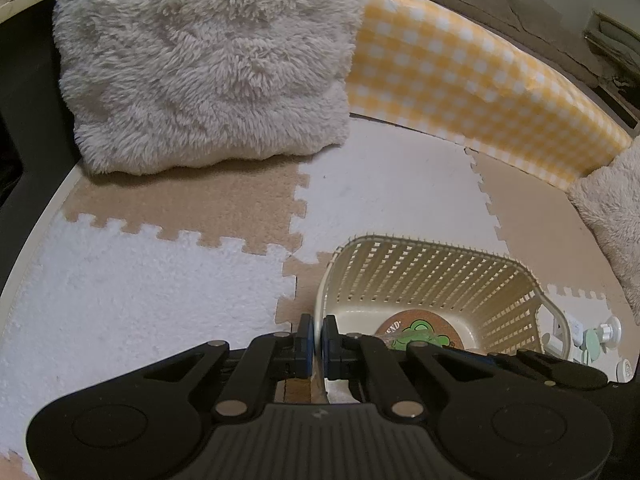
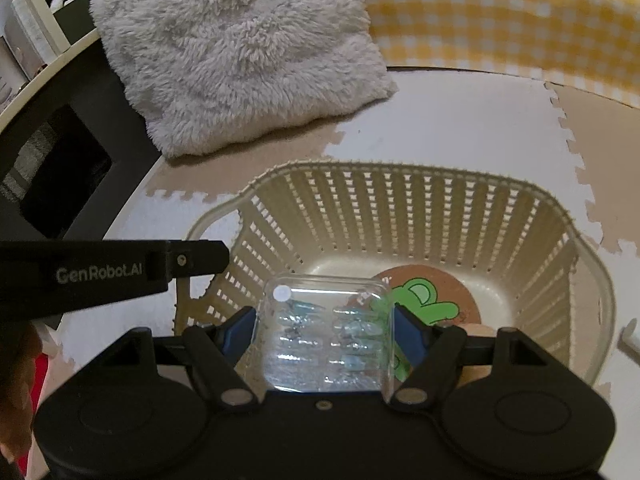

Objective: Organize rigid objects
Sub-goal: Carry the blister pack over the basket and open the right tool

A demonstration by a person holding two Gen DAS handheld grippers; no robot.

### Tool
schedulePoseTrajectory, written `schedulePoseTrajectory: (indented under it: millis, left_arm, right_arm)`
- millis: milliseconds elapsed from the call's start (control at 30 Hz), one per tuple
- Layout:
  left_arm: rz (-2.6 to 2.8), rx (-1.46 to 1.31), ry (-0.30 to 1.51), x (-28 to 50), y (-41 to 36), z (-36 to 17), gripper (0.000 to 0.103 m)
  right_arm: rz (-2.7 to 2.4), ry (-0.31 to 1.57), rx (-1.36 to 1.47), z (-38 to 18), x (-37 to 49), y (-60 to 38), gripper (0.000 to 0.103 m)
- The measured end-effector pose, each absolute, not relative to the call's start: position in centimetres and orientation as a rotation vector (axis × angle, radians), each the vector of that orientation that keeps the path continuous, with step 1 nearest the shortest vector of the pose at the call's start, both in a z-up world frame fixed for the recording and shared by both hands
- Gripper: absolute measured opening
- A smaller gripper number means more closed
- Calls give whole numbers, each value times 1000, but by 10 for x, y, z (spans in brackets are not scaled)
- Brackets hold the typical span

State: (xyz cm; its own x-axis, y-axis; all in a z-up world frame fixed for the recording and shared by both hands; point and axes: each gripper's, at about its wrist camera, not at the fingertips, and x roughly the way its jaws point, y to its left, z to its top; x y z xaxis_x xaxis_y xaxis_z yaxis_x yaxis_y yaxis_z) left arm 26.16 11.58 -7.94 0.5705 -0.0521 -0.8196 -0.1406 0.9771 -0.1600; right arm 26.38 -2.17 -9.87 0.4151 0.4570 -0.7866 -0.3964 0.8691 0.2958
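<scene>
**Clear box poised over the basket, rim pinned by the other hand**

The right gripper (image 2: 325,330) has its blue pads pressed on either side of a clear plastic box (image 2: 326,334) with small bluish items inside, held just above the open mouth of the cream slatted basket (image 2: 420,208). The left gripper (image 1: 316,334) is nearly closed, its pads pinching the basket's near rim (image 1: 318,320) at its 6 o'clock, apparently steadying it.

On the basket floor, at about 3 o'clock from the box, lies a round cork coaster with a green frog (image 2: 436,296); so one item is already stowed, and the box looks like the next to go in. It has yet to be lowered and released. In the left wrist view a few small pale objects (image 1: 596,336) sit on the mat beside the basket at 3 o'clock, probably awaiting collection.

The basket rests on interlocking foam mats (image 1: 140,280) in white and tan. Beyond, at 11 o'clock, a shaggy cream cushion (image 1: 208,64) lies on them, and at 1 o'clock a yellow gingham pad (image 1: 460,76) borders the mats. Dark furniture stands at far left.
</scene>
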Motion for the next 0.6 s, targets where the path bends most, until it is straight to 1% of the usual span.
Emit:
schedulePoseTrajectory:
  millis: [400, 500, 533, 600]
  left_arm:
    - [53, -211, 965, 262, 116, -81, 4]
    - [55, -207, 967, 262, 115, -81, 4]
    - [54, -207, 965, 262, 115, -80, 4]
    - [54, -207, 965, 262, 115, -80, 4]
  right_arm:
    - [497, 1077, 120, -108, 270, -19, 76]
    - [504, 1082, 125, -109, 269, -20, 78]
    - [503, 1083, 124, -110, 269, -20, 82]
    - [506, 1079, 123, -109, 267, -20, 82]
